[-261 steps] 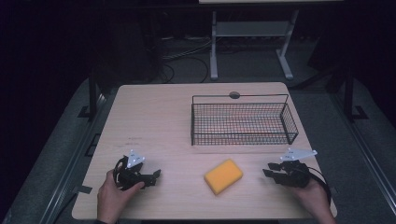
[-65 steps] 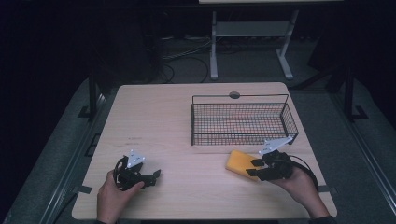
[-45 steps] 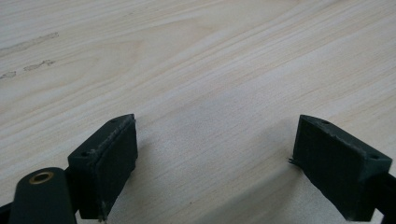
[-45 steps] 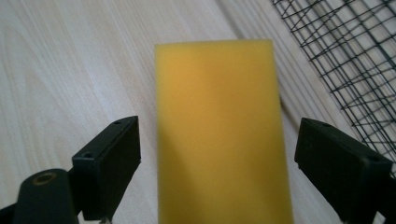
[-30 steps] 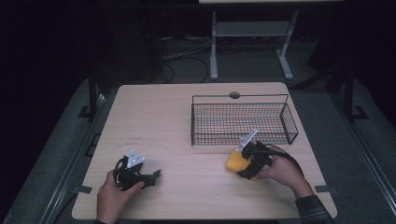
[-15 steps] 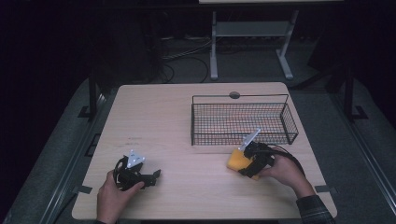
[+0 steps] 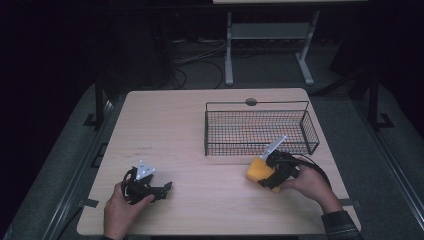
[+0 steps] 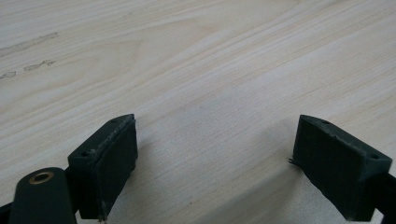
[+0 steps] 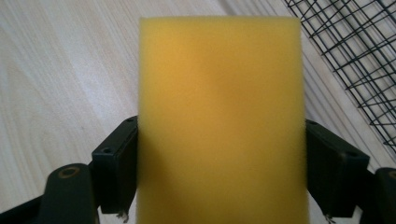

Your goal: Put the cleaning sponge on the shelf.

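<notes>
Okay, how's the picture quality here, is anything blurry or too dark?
High view: the wooden table is lit, the room around it nearly black. Right gripper view: the yellow sponge sits so close that it looks soft, while the wire basket mesh is sharper. Left gripper view: wood grain crisp, with soft shadows under the fingers.

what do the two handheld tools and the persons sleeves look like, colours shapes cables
Both are black. The left tool carries a grey three-cornered plate on top; the right tool has a similar pale plate and a black cable looping behind it. Each has two blocky black jaws with flat pads and a brass-coloured rivet. The right sleeve is dark.
</notes>
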{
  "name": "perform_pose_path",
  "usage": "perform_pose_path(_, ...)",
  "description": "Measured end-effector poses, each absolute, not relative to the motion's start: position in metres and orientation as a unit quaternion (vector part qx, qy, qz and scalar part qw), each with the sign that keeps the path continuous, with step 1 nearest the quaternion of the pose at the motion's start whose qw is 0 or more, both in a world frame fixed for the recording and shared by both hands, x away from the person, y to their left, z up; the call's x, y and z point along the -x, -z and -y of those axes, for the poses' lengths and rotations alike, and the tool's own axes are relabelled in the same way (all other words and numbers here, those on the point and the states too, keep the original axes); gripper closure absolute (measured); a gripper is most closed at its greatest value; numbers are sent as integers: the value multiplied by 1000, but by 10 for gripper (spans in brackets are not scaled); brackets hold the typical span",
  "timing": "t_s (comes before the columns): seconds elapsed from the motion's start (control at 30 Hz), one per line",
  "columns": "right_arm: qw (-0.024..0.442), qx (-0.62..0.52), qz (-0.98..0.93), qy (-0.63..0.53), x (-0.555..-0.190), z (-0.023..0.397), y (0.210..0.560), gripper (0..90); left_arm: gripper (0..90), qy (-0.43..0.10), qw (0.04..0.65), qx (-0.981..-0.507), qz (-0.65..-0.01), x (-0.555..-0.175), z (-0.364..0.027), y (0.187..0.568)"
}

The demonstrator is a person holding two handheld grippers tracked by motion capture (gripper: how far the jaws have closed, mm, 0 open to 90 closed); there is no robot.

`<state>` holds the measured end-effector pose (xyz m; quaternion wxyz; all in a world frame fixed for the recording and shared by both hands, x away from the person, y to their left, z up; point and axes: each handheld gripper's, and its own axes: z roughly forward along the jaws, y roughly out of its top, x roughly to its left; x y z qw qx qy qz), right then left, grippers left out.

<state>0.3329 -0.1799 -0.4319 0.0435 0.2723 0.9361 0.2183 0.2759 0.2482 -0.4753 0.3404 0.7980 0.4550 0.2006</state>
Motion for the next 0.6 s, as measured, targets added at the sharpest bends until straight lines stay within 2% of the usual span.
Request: perform_pose_path(0.6,54,-308,-922,-227,-325,201,411,223,130,-200,341,-798,-455,-276,-248,475)
